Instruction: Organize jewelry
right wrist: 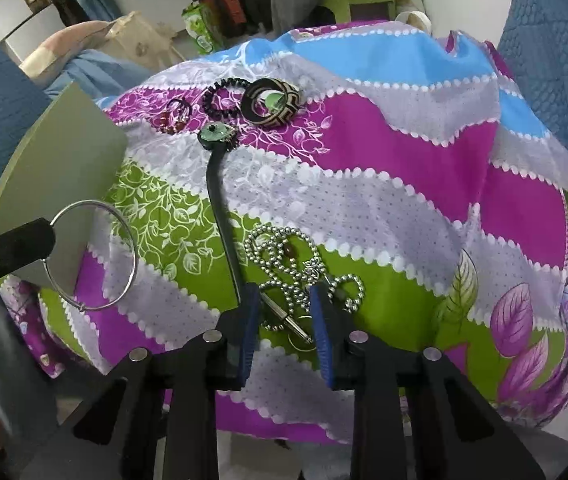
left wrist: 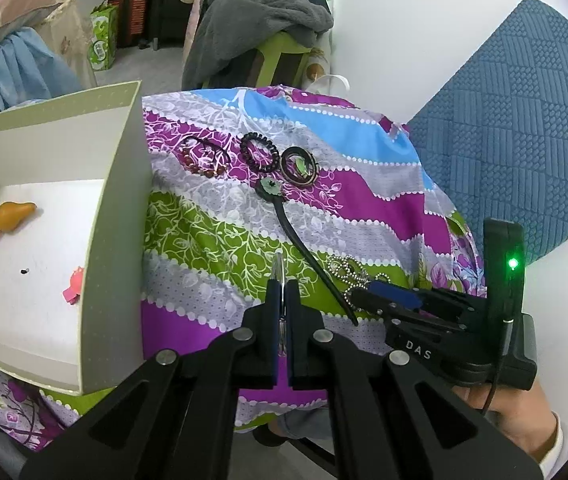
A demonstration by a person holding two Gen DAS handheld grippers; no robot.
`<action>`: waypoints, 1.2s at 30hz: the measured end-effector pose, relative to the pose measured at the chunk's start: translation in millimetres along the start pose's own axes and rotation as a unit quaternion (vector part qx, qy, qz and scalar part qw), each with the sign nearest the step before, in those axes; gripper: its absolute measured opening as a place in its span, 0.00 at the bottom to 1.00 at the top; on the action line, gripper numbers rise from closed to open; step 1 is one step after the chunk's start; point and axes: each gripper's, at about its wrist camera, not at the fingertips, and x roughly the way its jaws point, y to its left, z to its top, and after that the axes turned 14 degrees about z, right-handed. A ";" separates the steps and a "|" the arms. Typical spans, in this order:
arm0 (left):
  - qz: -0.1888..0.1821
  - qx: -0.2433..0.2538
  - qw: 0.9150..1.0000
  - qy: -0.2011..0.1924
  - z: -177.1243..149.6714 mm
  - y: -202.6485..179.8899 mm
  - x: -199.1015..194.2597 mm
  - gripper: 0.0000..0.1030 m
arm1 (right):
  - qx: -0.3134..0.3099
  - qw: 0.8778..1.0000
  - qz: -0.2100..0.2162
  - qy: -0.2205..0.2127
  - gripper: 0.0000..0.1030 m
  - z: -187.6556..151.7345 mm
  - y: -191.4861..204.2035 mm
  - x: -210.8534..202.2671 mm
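Gripping silver bangle (right wrist: 92,256): left claw (left wrist: 282,300) | right claw (right wrist: 285,322) seemingly straddling bead chain (right wrist: 284,260)

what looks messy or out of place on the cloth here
The silver bead chain lies in a tangled heap between the right gripper fingers, looping over itself. The other pieces lie flat and separate.

Home bedroom: clothes-heaped chair (left wrist: 280,56), pillow (left wrist: 12,16), floral bedsheet (left wrist: 363,200).

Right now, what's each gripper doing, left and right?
Left gripper: shut on the thin silver bangle.
Right gripper: open, straddling the ball-chain necklace on the cloth, not gripping it.
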 end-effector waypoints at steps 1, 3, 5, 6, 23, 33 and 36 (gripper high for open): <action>0.000 0.000 1.000 0.000 -0.2 0.7 -0.1 0.01 | -0.002 1.000 -0.001 0.003 0.22 -1.2 0.4 -0.6; 0.000 -0.002 1.000 0.000 -0.3 1.8 -0.1 0.01 | -0.017 1.000 -0.011 0.014 0.22 -4.1 5.8 -0.8; 0.000 -0.001 1.000 0.001 -0.3 2.2 0.3 0.01 | -0.038 0.999 -0.019 0.025 0.22 -7.0 14.2 0.8; 0.000 -0.001 1.000 0.001 -0.5 2.1 0.3 0.01 | -0.049 0.998 -0.024 0.030 0.22 -8.5 17.8 1.1; -0.002 0.002 1.000 0.001 1.0 0.5 -3.8 0.01 | -0.026 1.000 -0.012 -0.010 0.05 -8.0 25.7 -24.7; -0.010 0.006 1.000 -0.012 21.0 0.8 -38.9 0.01 | 0.006 0.996 -0.029 -0.087 0.05 24.3 47.4 -89.9; -0.013 0.006 0.999 -0.028 34.8 7.0 -58.4 0.01 | -0.006 0.993 -0.032 -0.116 0.05 41.4 66.9 -115.1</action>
